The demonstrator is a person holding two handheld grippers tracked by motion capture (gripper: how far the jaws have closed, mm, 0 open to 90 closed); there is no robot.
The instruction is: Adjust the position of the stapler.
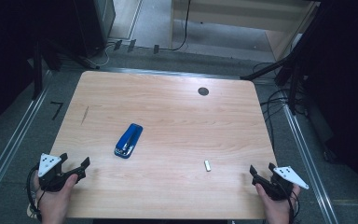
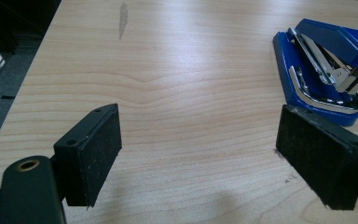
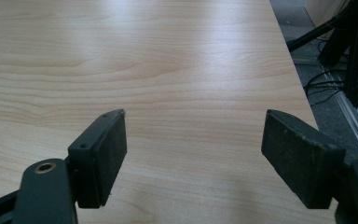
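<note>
1. Resting at the near left corner of the counter [image 1: 168, 186]: left gripper [image 1: 77, 164], held in a hand [image 1: 56, 198], jaws standing wide apart with nothing between them, pads [image 2: 95, 151] bare. Probably parked low and open so as to be ready for a reach toward the middle.

2. Lying flat left of centre, well apart from both grippers: blue stapler [image 1: 128, 140], long axis slanting toward the far right. In the left gripper view, seen swung open [image 2: 324, 65], top arm lifted off the base and the metal magazine exposed, just beyond the right-hand jaw. Likely opened that way for reloading.

3. Sitting alone on bare wood right of centre, nearer the front edge: small pale block [image 1: 208, 165], possibly a strip of staples; too small to be sure. Placed near the right side, so likely meant for that hand's pickup.

4. Waiting at the near right corner, partly past the counter's edge: right gripper [image 1: 261, 171], jaws likewise spread and empty, pointing inward over plain wood [image 3: 177, 93]. Nothing grasped yet.

5. Marking the far side: dark round cable port [image 1: 203, 91], clear of everything.
</note>
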